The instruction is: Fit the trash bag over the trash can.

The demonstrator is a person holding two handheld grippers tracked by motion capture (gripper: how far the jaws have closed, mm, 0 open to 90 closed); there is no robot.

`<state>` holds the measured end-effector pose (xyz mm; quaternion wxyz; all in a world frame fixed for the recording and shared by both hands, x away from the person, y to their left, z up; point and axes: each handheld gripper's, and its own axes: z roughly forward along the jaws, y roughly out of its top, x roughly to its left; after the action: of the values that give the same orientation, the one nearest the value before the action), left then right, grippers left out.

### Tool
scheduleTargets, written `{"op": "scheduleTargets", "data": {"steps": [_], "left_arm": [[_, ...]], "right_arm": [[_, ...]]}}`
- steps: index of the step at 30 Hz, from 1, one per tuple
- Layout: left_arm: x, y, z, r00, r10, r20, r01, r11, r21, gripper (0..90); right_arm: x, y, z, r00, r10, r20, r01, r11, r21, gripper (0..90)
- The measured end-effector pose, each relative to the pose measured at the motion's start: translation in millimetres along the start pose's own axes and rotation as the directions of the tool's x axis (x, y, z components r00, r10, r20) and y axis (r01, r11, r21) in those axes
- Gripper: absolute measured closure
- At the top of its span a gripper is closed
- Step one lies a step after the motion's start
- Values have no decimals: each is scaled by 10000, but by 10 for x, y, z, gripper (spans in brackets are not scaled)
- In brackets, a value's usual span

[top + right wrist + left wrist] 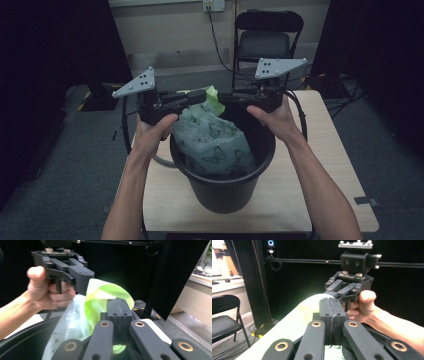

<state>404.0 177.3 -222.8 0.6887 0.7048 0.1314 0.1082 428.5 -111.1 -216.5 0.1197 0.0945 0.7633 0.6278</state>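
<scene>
Bag pinched at both top edges over the bin

Bin liner (212,142): translucent plastic printed with dark butterflies, green along its upper edge, sitting inside the black bin (223,192) on the wooden table (330,165). Lower part bunched down inside the bin, top edge lifted above the far rim. Bin itself upright near the table's middle, close to the person's side.

Left gripper (200,96): held level over the bin's far-left rim, pointing toward the middle, grey three-cornered plate on top. Jaws pressed fully together, as seen in the left gripper view (331,315), with pale green plastic caught at the seam below them. Green top edge of the bag meeting these tips in the high view.

Right gripper (225,97): held level over the far-right rim, pointing back at the left one, tips close to each other but apart. Jaws likewise closed flat against each other in the right gripper view (119,312), bright green plastic bulging behind and beneath them. Whether the pads truly clamp a fold or merely rest against it cannot be told for certain here.

Left hand (152,132) and right hand (275,117) wrapped around the grips. Black chair (265,40) beyond the table.
</scene>
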Motion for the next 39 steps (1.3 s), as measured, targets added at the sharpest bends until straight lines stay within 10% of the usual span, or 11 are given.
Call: {"op": "scheduleTargets", "data": {"steps": [7,15,17,24,28,32,39], "left_arm": [[36,-9,-28,9982,-30,-604,31,10000,18,900],[51,-39,-64,9996,-74,-287,74,10000,12,900],[59,-45,-32,9999,-154,-21,154,9999,-52,900],[25,-31,18,9988,-43,491,42,10000,26,900],[39,-28,11,9987,-75,499,74,10000,15,900],[40,-31,18,9987,-51,514,51,10000,6,900],[42,-33,-18,9995,-66,312,70,9999,-122,900]], "right_arm": [[102,10,-26,9987,-363,-371,366,9993,66,900],[13,-38,-83,9978,-10,665,14,10000,-59,900],[27,-31,-17,9943,-298,1023,283,9995,164,724],[27,6,163,9929,-785,890,735,9956,574,536],[40,29,202,9911,-1125,707,1068,9911,798,580],[28,31,197,9952,-966,-172,975,9936,577,900],[-71,3,86,9999,99,-66,-98,9999,72,900]]}}
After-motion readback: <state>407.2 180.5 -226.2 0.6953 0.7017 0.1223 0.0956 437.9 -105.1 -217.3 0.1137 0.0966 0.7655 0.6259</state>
